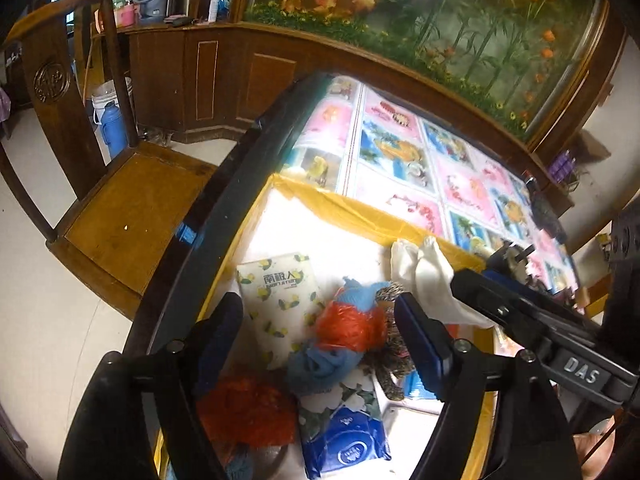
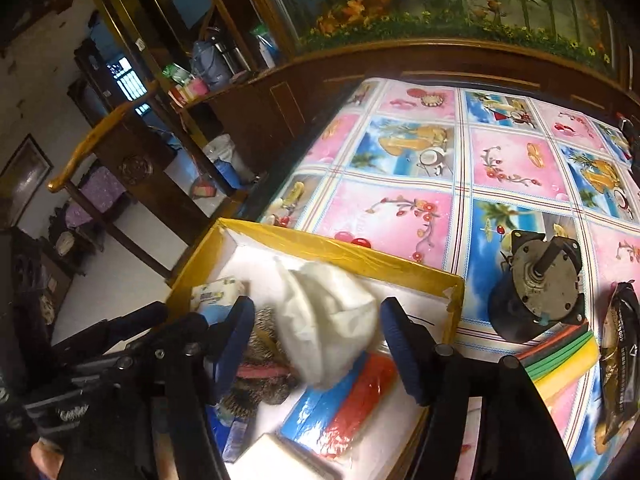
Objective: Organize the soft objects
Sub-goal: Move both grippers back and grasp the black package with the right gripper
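A box with a yellow-taped rim point(image 1: 340, 204) point(image 2: 320, 244) holds soft things. In the left wrist view my left gripper point(image 1: 320, 344) hangs open above a bundle of red mesh and blue knit point(image 1: 344, 328), and its pads touch nothing. A lemon-print tissue pack point(image 1: 276, 300), a blue tissue pack point(image 1: 348, 444) and a speckled cloth point(image 1: 392, 344) lie around the bundle. In the right wrist view my right gripper point(image 2: 318, 344) is open, with a white cloth point(image 2: 328, 320) lying loose between its fingers on the pile. The white cloth point(image 1: 424, 276) also shows by the box's far rim.
The box stands at the edge of a table with a pink and blue patterned cover point(image 2: 440, 160). Right of the box are a dark motor point(image 2: 536, 292), stacked coloured sheets point(image 2: 560, 364) and a black packet point(image 2: 620, 360). A wooden chair point(image 1: 120, 208) stands to the left.
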Motion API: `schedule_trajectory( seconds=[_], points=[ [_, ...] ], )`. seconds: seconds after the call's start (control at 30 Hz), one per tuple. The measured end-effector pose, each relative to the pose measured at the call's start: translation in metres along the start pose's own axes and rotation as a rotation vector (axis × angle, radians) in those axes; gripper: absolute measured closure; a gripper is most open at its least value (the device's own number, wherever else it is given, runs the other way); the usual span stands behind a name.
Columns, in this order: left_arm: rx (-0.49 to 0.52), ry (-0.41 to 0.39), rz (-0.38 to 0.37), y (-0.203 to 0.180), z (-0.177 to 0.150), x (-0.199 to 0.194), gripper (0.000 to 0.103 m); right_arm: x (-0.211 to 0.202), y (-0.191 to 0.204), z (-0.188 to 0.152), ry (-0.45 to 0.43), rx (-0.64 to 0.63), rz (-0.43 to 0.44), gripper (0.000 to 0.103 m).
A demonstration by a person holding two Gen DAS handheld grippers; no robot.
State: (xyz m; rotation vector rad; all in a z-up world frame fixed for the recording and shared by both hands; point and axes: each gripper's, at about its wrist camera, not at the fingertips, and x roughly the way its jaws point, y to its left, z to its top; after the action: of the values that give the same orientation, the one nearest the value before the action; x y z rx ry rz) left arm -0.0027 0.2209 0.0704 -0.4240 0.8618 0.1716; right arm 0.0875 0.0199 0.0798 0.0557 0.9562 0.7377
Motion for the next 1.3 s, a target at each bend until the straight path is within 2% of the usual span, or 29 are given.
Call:
schedule_trajectory(
  seconds=[0.27,0.4,0.5,0.63,0.7,0.83,0.87,1.1,1.17,1.23,1.3],
  points=[
    [0.035,-0.042,-0.023,-0.026,-0.012,-0.027,0.025,-0.037,-0.025,-0.021,-0.033,0.07,0.097,0.033],
    [0.074,-0.036,-0.053,-0.051,-0.024,-0.034,0.025,-0.062,-0.05,-0.035,-0.054,0.086,0.083,0.033],
    [0.131,-0.025,-0.072,-0.078,-0.033,-0.039,0.025,-0.088,-0.081,-0.041,-0.085,0.093,0.009,0.033],
    [0.195,-0.013,-0.115,-0.116,-0.049,-0.043,0.025,-0.115,-0.132,-0.04,-0.106,0.114,-0.236,0.027],
    [0.226,-0.005,-0.145,-0.134,-0.057,-0.044,0.025,-0.116,-0.158,-0.038,-0.062,0.137,-0.333,0.027],
    [0.295,0.021,-0.174,-0.161,-0.075,-0.041,0.024,-0.104,-0.176,-0.039,0.0,0.121,-0.368,0.027],
    [0.315,0.027,-0.173,-0.167,-0.08,-0.041,0.024,-0.103,-0.173,-0.039,-0.007,0.104,-0.373,0.026],
    [0.415,0.006,-0.131,-0.186,-0.1,-0.044,0.024,-0.078,-0.161,-0.03,0.041,-0.047,-0.508,0.026],
    [0.419,0.006,-0.131,-0.185,-0.101,-0.045,0.024,-0.071,-0.163,-0.031,0.049,-0.073,-0.518,0.026],
    [0.422,0.006,-0.134,-0.184,-0.103,-0.044,0.024,-0.069,-0.159,-0.035,0.054,-0.094,-0.476,0.026],
    [0.42,0.016,-0.13,-0.184,-0.104,-0.041,0.024,-0.064,-0.16,-0.04,0.064,-0.093,-0.476,0.026]
  ],
)
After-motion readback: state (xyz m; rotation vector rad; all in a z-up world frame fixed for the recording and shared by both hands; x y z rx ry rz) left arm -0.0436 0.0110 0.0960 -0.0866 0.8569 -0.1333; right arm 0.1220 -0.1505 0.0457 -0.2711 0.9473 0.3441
